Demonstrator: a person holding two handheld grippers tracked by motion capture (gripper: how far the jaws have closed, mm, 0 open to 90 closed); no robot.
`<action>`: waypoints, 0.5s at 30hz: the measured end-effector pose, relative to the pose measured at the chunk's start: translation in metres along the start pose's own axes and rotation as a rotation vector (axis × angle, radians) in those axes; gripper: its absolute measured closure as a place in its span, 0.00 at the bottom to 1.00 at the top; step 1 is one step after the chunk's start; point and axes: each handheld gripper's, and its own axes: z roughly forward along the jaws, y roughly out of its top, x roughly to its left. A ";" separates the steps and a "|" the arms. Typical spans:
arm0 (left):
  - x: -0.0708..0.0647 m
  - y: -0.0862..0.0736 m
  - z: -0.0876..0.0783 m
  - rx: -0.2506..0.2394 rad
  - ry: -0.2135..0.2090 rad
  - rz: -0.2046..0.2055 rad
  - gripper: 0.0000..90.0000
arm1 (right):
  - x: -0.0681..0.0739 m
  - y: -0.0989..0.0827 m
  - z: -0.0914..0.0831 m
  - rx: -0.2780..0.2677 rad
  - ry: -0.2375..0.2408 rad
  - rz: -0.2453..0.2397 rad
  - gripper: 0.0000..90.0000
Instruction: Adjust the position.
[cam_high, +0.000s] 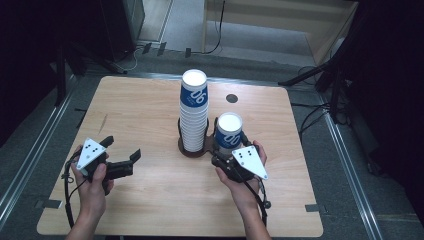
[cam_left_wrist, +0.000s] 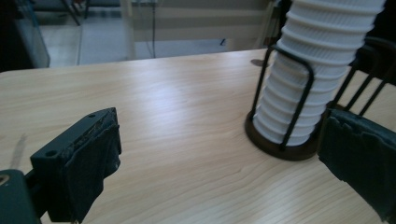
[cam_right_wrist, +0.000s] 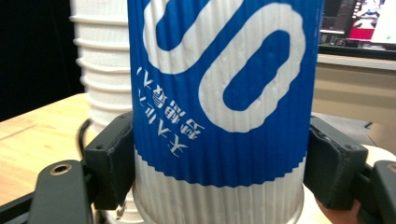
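Item: single cup (cam_high: 229, 132), blue/white, upside-down, held in right gripper (cam_high: 226, 150), fingers (cam_right_wrist: 113, 158) clamped on both sides of the ribbed wall. Loc: just right of the cup stack (cam_high: 194, 112), near-centre of desk (cam_high: 150, 200); can't tell if base touches desk.

Stack: inverted cups, sits in dark wire holder (cam_high: 192, 146), centre of desk.

Left gripper (cam_high: 122, 152): fingers (cam_left_wrist: 91, 165) wide, nothing between, hovers left of stack, well apart.

Step (judged): one cup off the stack, being carried or set down. Next calls for steady lowering onto bare desk, then release.

In the way: holder's wire uprights and stack close at cup's left; risk of a knock. Also: dark round mark (cam_high: 231, 98), far side.
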 end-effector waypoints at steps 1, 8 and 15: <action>0.000 0.000 0.000 0.000 0.000 0.000 0.01 | 0.002 0.000 0.000 0.001 0.008 -0.003 0.24; -0.018 0.011 0.003 -0.012 -0.119 0.019 0.01 | 0.021 -0.006 -0.003 0.013 0.057 -0.032 0.24; -0.026 0.018 0.002 -0.008 -0.205 0.019 0.01 | 0.036 -0.012 -0.005 0.026 0.095 -0.045 0.24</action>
